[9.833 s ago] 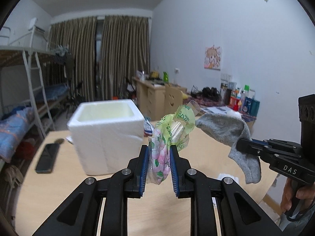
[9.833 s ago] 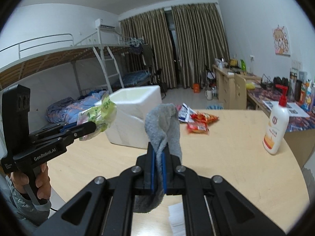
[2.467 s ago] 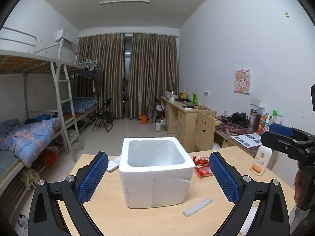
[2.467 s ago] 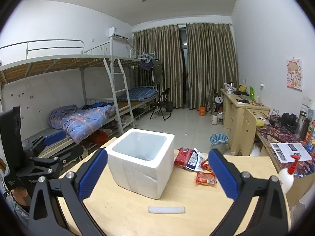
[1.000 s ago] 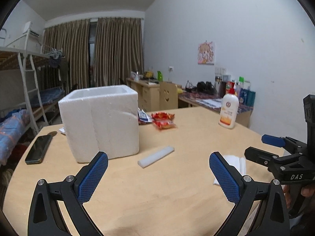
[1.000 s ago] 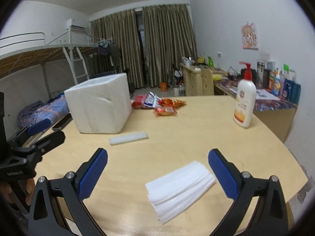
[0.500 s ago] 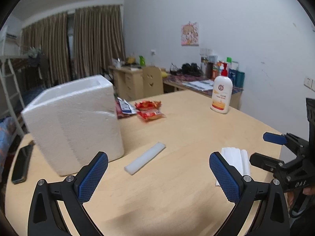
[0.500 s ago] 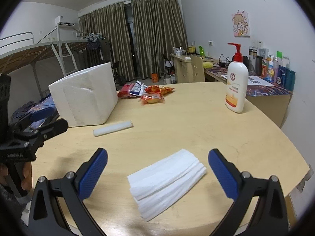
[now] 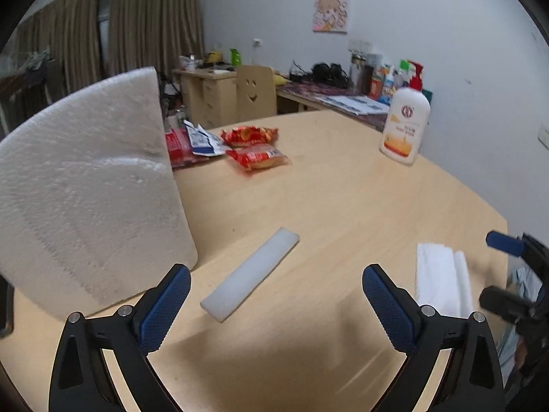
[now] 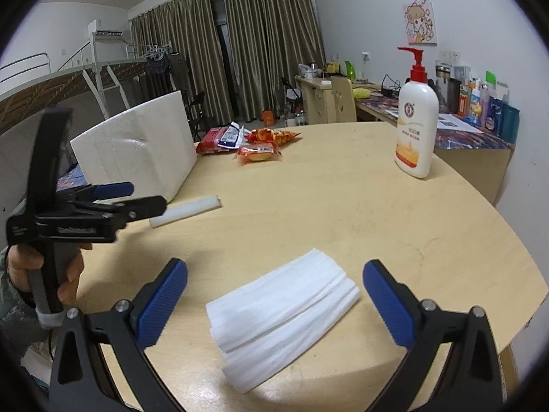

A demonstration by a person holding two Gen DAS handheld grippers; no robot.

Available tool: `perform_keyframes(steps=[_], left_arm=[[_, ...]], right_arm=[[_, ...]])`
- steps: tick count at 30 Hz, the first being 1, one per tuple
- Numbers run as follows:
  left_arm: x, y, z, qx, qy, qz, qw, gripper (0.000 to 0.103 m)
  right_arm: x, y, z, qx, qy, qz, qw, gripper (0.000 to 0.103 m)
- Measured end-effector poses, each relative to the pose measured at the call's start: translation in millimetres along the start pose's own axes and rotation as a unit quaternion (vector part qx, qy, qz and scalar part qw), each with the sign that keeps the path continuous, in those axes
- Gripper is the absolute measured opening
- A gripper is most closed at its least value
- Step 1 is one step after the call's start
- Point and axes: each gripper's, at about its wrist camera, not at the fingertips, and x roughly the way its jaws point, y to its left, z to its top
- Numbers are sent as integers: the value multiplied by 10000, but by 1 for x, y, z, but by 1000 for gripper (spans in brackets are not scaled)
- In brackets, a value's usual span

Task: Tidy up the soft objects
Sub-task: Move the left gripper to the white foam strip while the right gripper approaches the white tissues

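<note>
A white foam strip (image 9: 250,273) lies on the wooden table just ahead of my left gripper (image 9: 276,304), which is open and empty above it. A folded stack of white foam sheets (image 10: 283,312) lies right in front of my right gripper (image 10: 274,300), which is open and empty, its jaws wide on either side of the stack. The stack also shows in the left wrist view (image 9: 442,279). The white foam box (image 9: 85,192) stands at the left, its inside hidden. The strip (image 10: 187,211) lies beside the box (image 10: 137,149) in the right wrist view.
Several red and blue snack packets (image 9: 254,147) lie behind the box. A lotion pump bottle (image 10: 415,123) stands at the far right of the table. The table edge (image 10: 514,274) curves close on the right. Desks and a bunk bed stand beyond.
Both grippers have come down from above the box towards the table. The left now hangs over the foam strip, the right over the sheet stack. Both stay open.
</note>
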Motion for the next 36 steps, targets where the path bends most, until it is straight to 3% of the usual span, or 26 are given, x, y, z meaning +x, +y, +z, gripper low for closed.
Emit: perform_keyframes(steps=[7,14,28,29,32,36], left_arm=[[24,9,-6,241,291,-203,9991,78],[37,26,-5,71,564,-421,9975,77],[48,34,-6,139,862,-354,9956,72],[49,32,-6,198,879,-294,9955,71],[49,25,-8,392,899,-74,9951,53],[46,20,-10,527,849,-94,9950,41]], right_arm=[[9,0,-1,-25,161,102,9998,103],[16,7,-5,-141,357,164,9991,103],[22,9,-12,-181,518,87,9985,103],[23,9,-13,-195,550,43,9983,103],[25,7,-15,-175,604,-79,9980,103],[26,3,-16,-139,642,-175,9977,103]])
